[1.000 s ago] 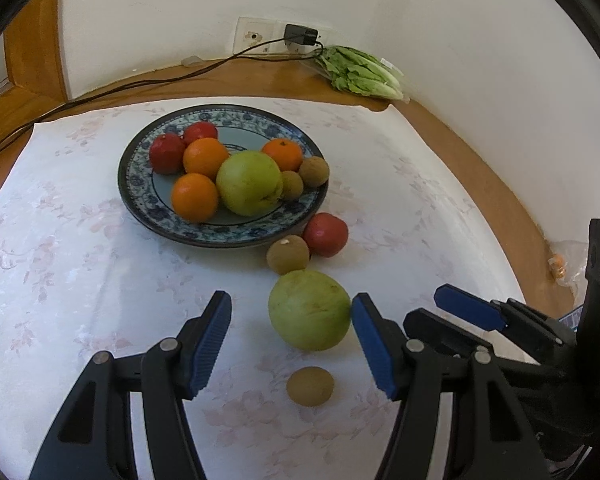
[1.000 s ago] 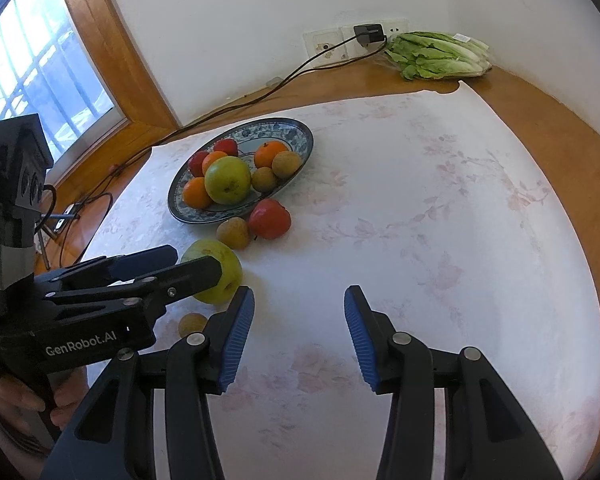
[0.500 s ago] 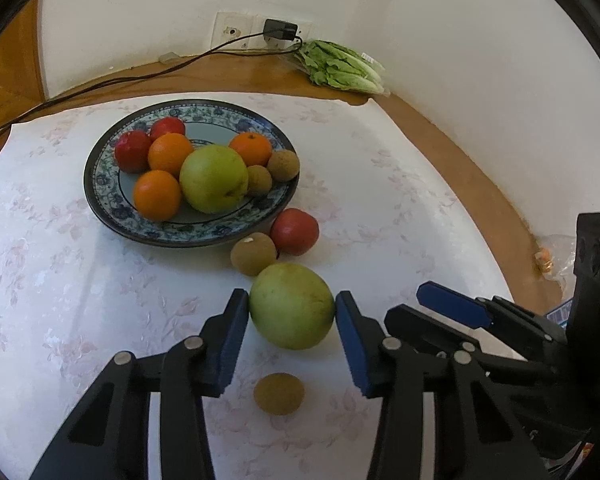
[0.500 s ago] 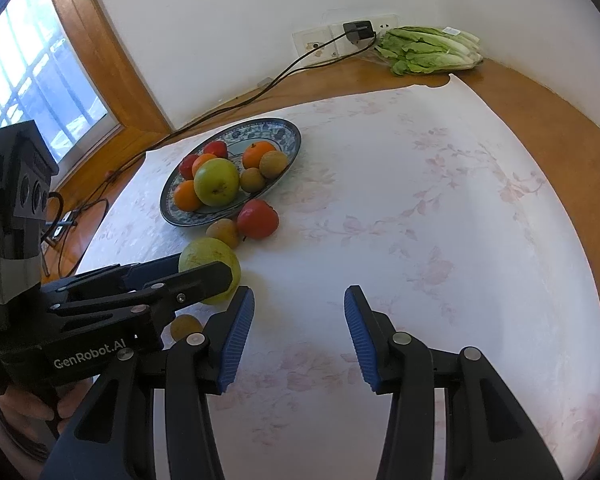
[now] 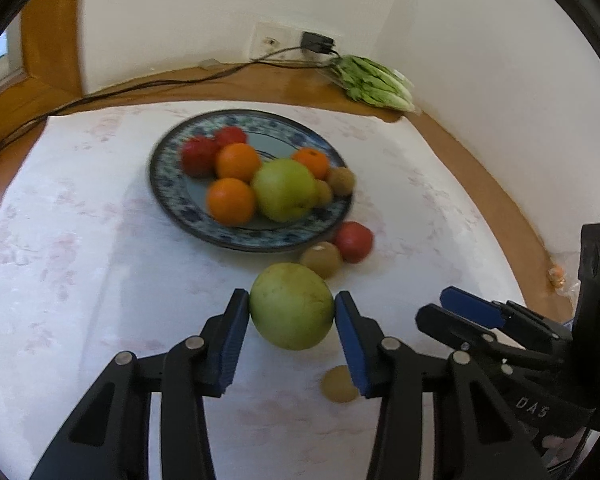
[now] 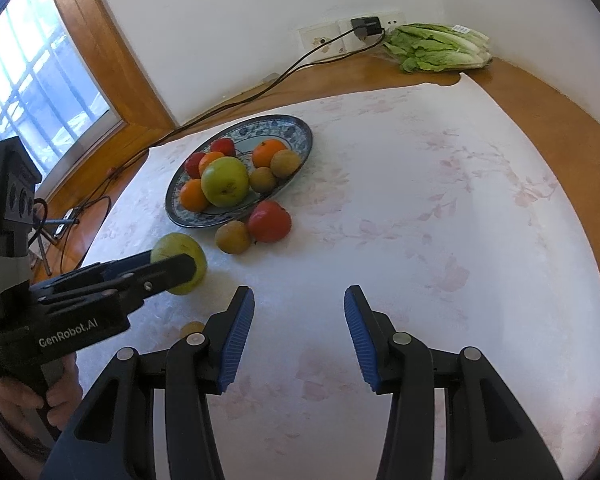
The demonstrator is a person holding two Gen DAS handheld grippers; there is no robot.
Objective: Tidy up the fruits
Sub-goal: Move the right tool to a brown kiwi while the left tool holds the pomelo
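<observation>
Left gripper [image 5: 292, 314] clamps a loose green apple [image 5: 291, 306] on the bench [image 6: 440, 208].
Its blue pads have just closed onto the apple's two sides, short of the patterned plate [image 5: 168, 184] that holds oranges, tomatoes, kiwis and another green apple. A kiwi [image 5: 321, 259] and a tomato [image 5: 354, 241] lie beside the plate's rim; another kiwi [image 5: 337, 389] sits nearer the gripper. The right gripper [image 6: 299, 330] hovers over bare cloth, jaws parted and holding nothing.

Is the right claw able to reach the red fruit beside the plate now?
Probably yes. The right claw is open and empty, and bare cloth lies between it and the red fruit. The left claw holds its green fruit off to the side.
</observation>
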